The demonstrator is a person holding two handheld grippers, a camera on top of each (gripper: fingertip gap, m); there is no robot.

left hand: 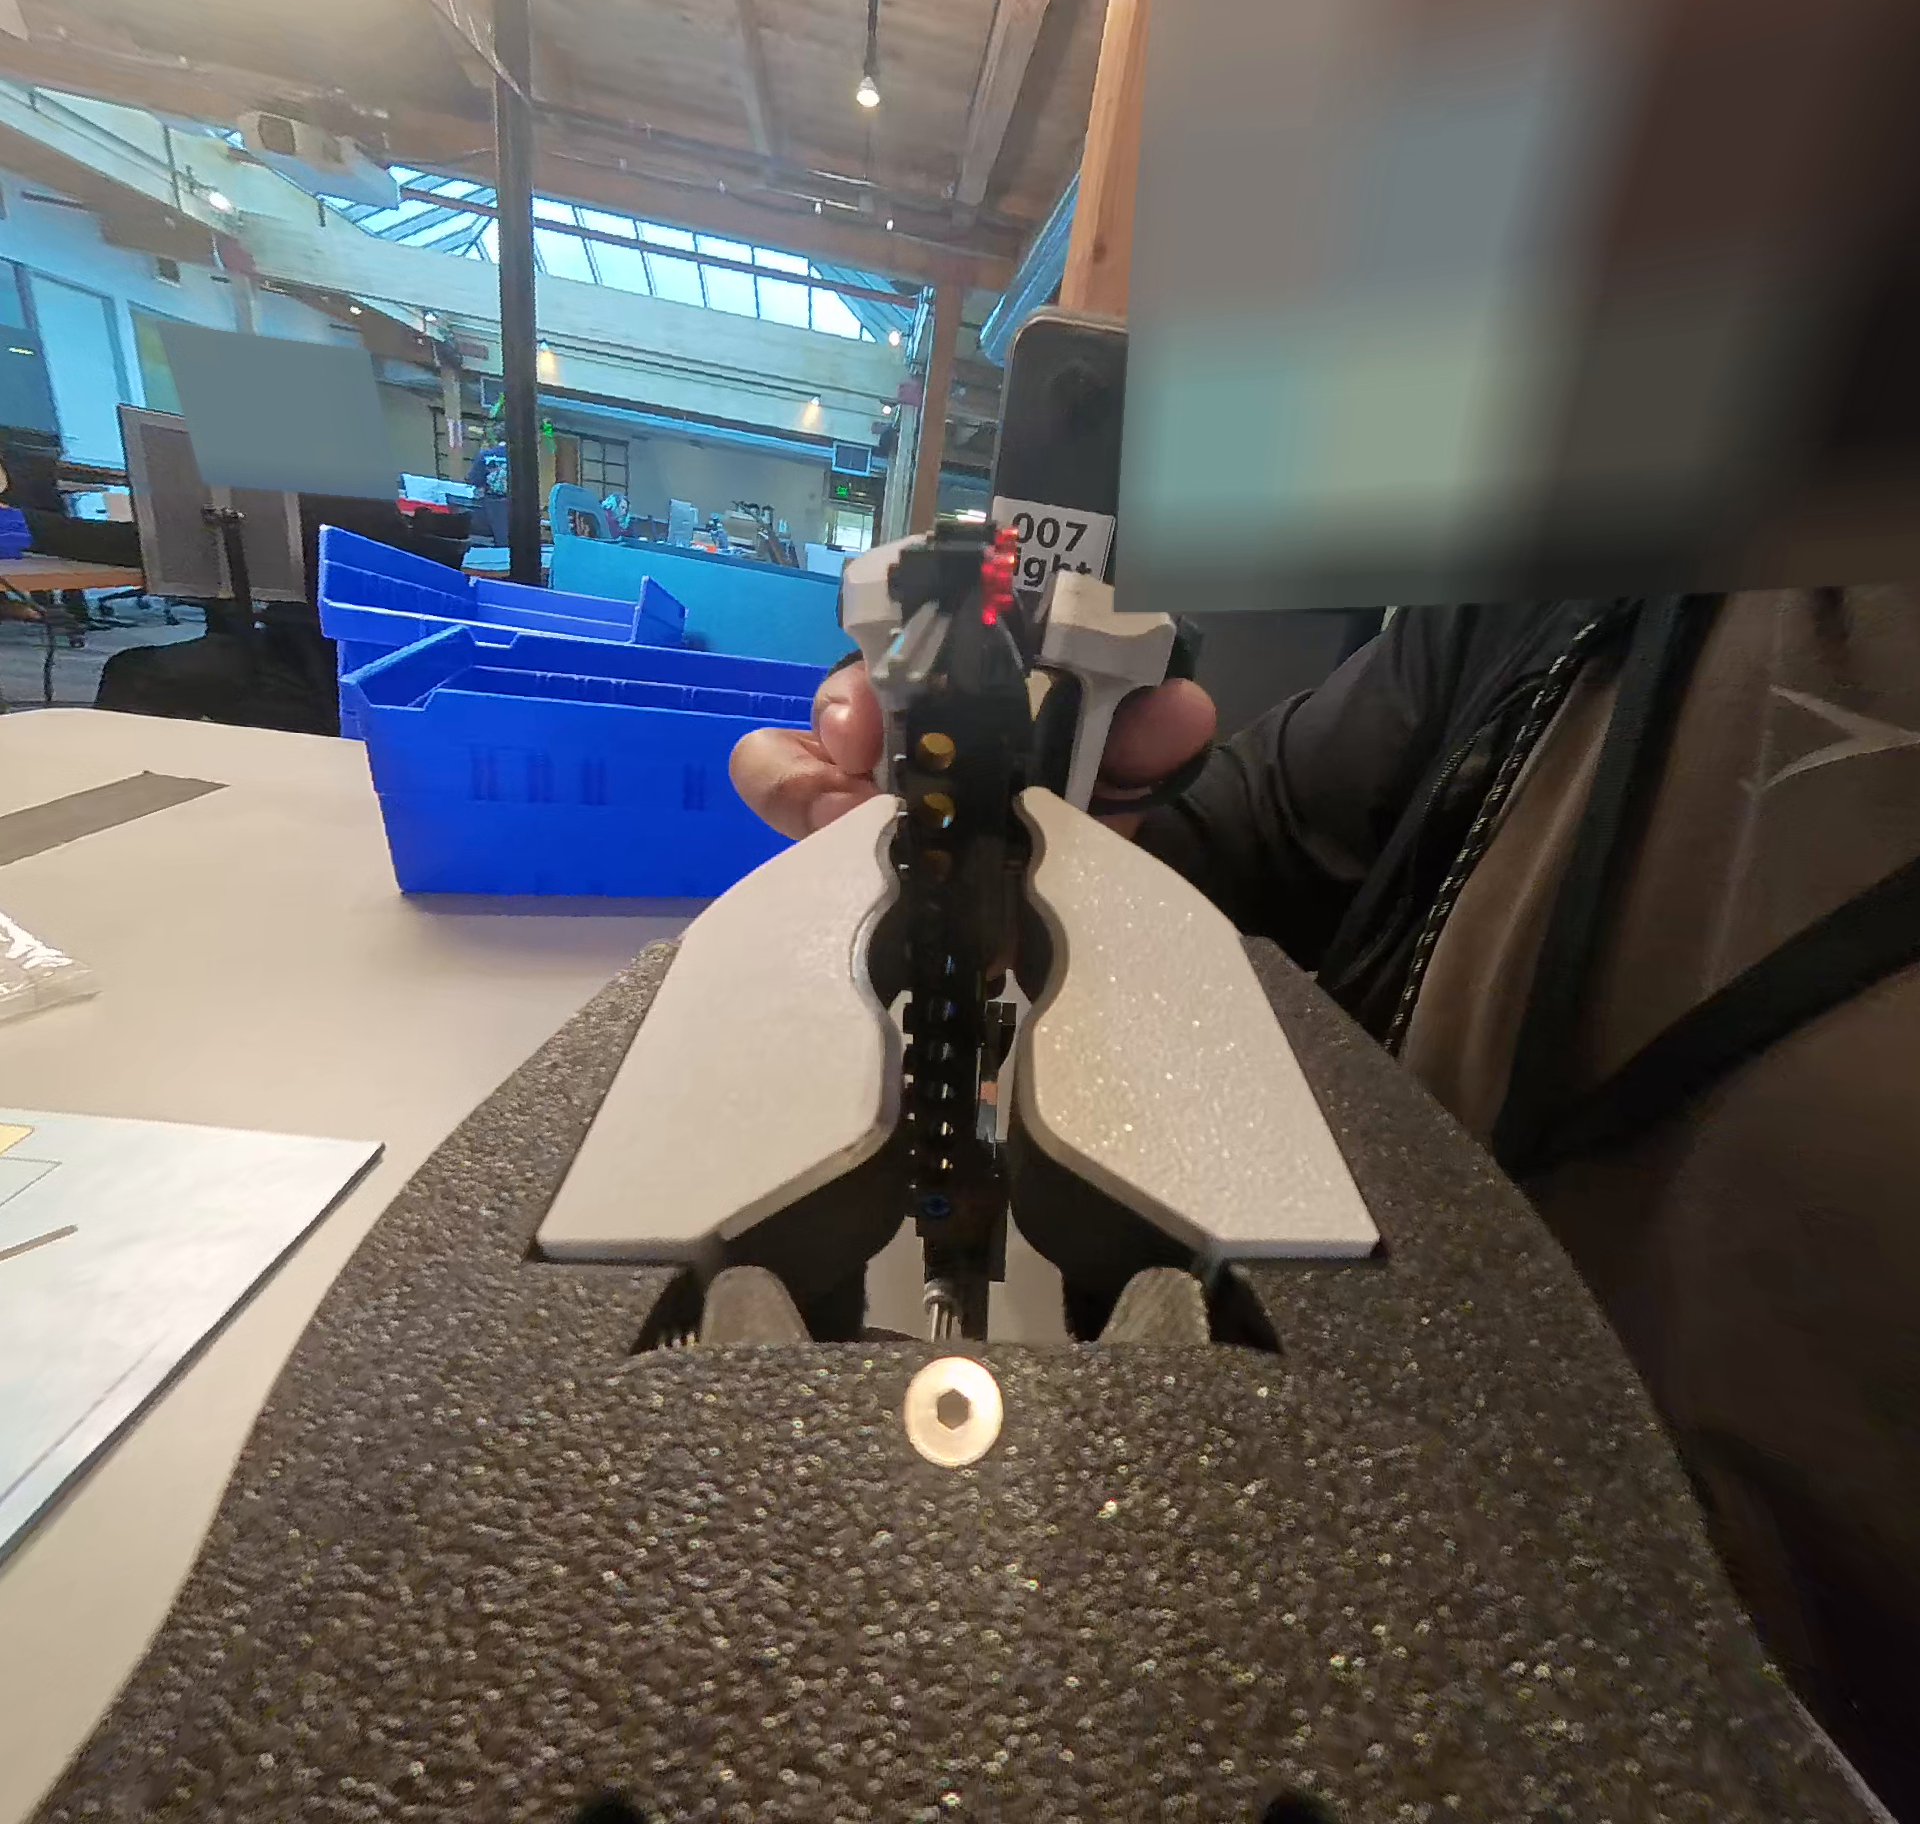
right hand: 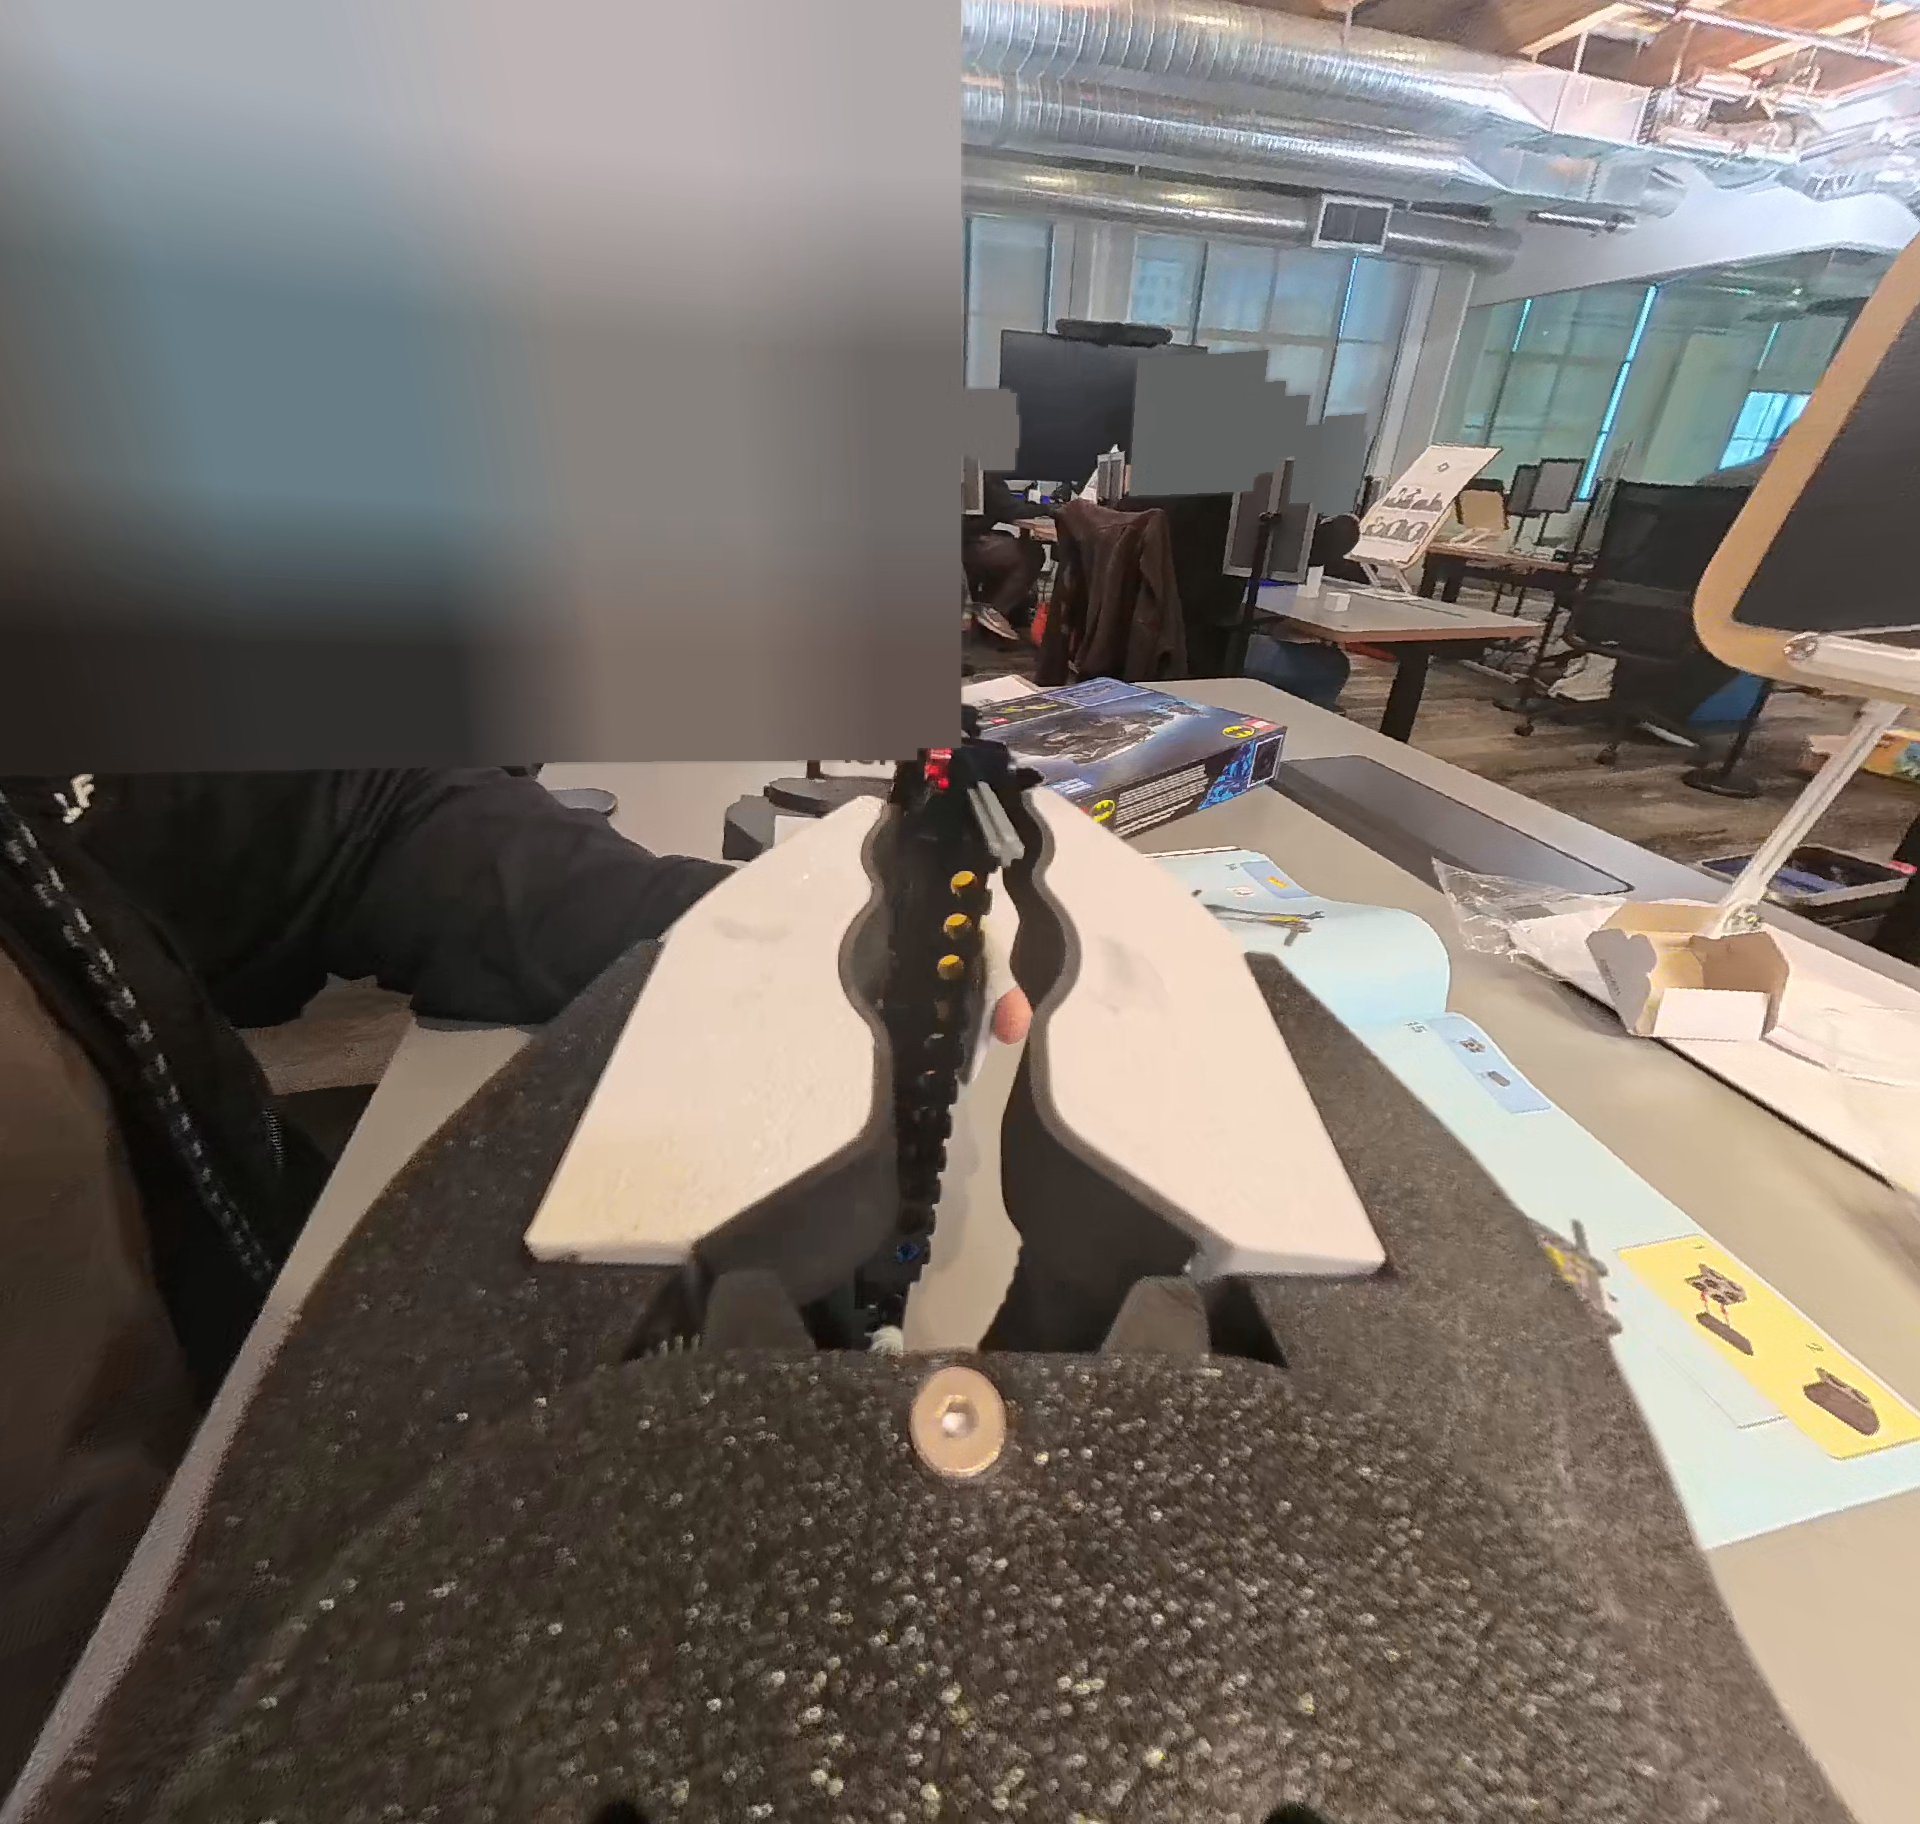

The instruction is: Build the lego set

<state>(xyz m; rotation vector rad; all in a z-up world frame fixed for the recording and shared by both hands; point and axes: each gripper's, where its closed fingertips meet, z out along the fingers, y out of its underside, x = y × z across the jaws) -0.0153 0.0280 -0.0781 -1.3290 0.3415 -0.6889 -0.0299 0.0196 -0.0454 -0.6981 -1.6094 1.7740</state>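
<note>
A slim black toy-brick assembly (left hand: pixel 961 694) with yellow pins, a red piece on top and a grey axle is held up above the grey table (left hand: pixel 260 943). My left gripper (left hand: pixel 961 808) is shut on its near end. In the left wrist view the right gripper's white fingers (left hand: pixel 1101 662) clasp the far end, with a person's hand (left hand: pixel 800 766) behind them. In the right wrist view the same assembly (right hand: pixel 935 943) sits between my right gripper's (right hand: pixel 961 818) fingers, which are closed against it near the tips.
Stacked blue bins (left hand: pixel 582 766) stand on the table to the left. An open instruction booklet (right hand: pixel 1455 1099), a toy box (right hand: pixel 1143 756), a crumpled plastic bag (right hand: pixel 1507 901) and a small open cardboard box (right hand: pixel 1683 985) lie on the right. The person's dark jacket (right hand: pixel 364 891) is close by. Only a small space, under 4 cm, lies between the two pairs of fingers.
</note>
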